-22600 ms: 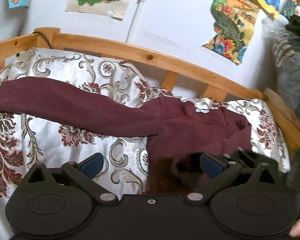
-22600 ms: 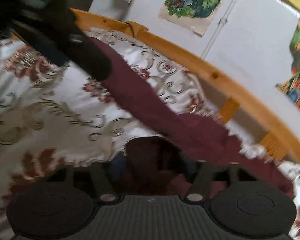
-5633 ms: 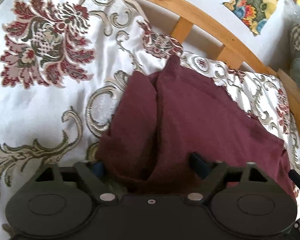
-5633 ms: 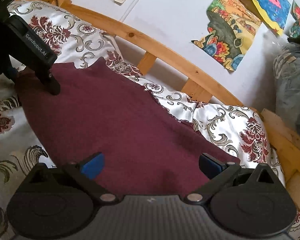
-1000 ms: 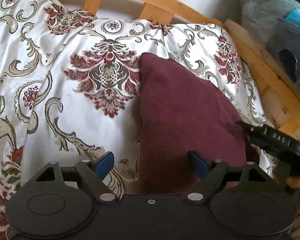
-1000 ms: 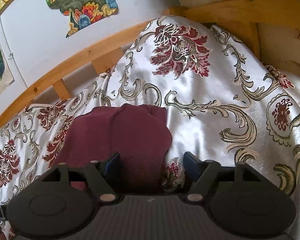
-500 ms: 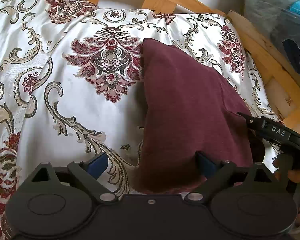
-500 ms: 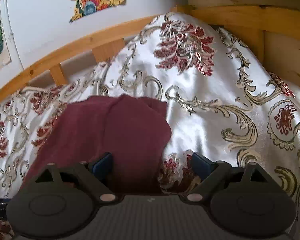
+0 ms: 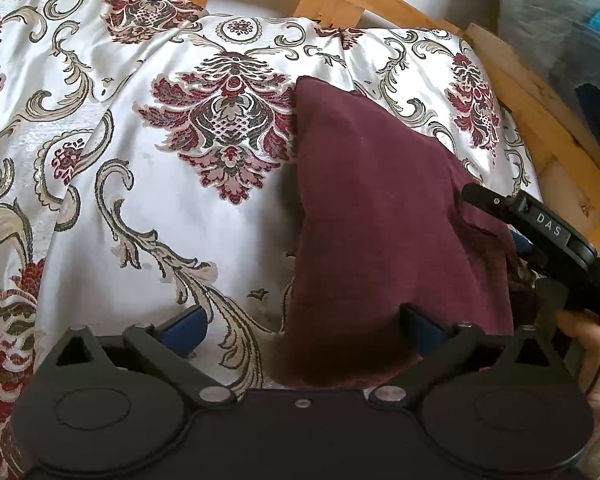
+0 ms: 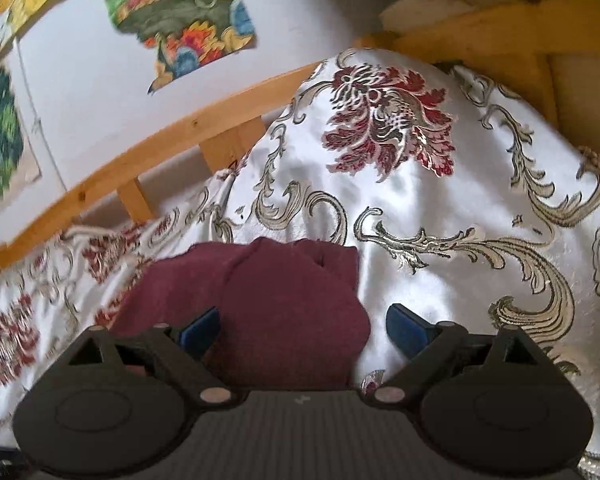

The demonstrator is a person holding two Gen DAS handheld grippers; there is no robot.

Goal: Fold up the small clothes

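Now that both grippers are letting go, the maroon garment [image 9: 384, 216] lies as a compact folded wedge on the patterned bedspread [image 9: 140, 200], where a few seconds ago it was spread much wider. I judge the last fold laid and the piece near finished, needing at most a smoothing.

From the left wrist view, the left gripper [image 9: 304, 322] points steeply down over the near edge of the garment, at 6 o'clock of it. Its fingers are spreading apart and the cloth lies slack between them, unpinched. At 4 o'clock the right gripper [image 9: 520, 216] reaches in, a hand [image 9: 592, 344] behind it. In its own view the right gripper's fingers are likewise opening, astride the garment's rounded corner, pressing nothing. A wooden bed rail [image 10: 172, 140] runs across at 11 o'clock.
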